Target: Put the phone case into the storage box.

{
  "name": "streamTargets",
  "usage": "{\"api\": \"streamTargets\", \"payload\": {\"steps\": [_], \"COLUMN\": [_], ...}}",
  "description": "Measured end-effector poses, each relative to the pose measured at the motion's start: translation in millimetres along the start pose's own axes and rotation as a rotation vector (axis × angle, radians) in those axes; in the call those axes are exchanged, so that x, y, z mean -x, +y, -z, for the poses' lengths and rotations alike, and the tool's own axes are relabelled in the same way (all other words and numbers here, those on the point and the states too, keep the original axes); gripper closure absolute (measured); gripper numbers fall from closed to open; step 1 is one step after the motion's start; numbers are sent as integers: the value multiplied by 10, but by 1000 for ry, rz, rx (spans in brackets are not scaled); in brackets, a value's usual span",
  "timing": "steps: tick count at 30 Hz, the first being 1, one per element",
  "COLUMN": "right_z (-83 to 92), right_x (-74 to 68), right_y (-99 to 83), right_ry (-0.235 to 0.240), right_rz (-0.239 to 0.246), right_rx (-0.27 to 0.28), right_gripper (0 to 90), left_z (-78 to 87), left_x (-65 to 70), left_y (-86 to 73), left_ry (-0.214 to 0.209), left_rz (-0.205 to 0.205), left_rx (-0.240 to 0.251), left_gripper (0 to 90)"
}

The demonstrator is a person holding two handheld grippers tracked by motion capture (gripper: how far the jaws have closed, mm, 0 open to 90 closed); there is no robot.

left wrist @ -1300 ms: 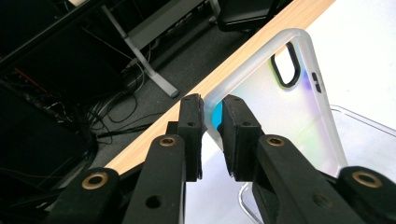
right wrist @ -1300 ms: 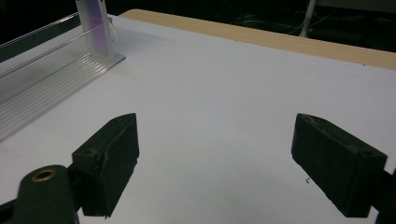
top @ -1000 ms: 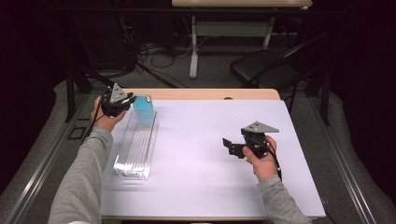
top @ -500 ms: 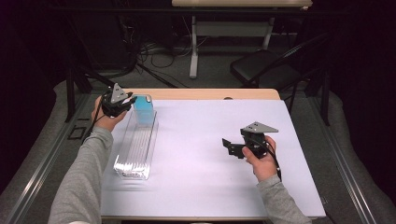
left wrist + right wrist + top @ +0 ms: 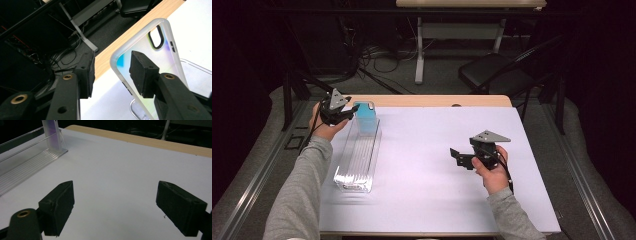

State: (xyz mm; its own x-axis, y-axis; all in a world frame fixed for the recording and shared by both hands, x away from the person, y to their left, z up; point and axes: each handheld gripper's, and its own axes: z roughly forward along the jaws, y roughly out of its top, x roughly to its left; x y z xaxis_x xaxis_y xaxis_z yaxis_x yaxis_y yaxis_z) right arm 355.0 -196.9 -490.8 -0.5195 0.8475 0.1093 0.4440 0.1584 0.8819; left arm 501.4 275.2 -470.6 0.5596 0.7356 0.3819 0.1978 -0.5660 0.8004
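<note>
Since the earlier frames almost nothing on the table has shifted; the one change is at the left gripper (image 5: pixel 346 113), whose jaws have just been opening and now stand apart, with a gap showing between the near pad and the phone case (image 5: pixel 152 72) in the left gripper view, so the case is released, not clamped. It stands upright in the far end of the clear slotted rack (image 5: pixel 358 155), just ahead of that gripper's tips, one jaw on each side of its edge. I judge the case light, thin and springy, with a smooth, slippery back; it should be pinched flat across its faces near a long side, clear of the camera cutout, and gently, since it may flex or tip in its slot. The left forearm reaches far forward, wrist turned inward. The right gripper (image 5: pixel 463 156) hangs well off to the other side over bare white table (image 5: pixel 422 190), jaws wide and empty, hand upright.
</note>
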Motion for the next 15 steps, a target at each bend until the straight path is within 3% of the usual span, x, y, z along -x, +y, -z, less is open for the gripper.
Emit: {"api": "streamTargets", "payload": {"steps": [7, 15], "right_z": [-3, -3], "right_x": [0, 2], "right_y": [1, 1], "right_ry": [2, 3], "right_rz": [0, 0], "right_rx": [0, 0], "right_gripper": [149, 149], "left_z": [13, 49], "left_x": [-12, -13], "left_y": [0, 13], "left_ry": [19, 22], "left_rz": [4, 7], "left_rx": [0, 2], "left_gripper": [451, 421]}}
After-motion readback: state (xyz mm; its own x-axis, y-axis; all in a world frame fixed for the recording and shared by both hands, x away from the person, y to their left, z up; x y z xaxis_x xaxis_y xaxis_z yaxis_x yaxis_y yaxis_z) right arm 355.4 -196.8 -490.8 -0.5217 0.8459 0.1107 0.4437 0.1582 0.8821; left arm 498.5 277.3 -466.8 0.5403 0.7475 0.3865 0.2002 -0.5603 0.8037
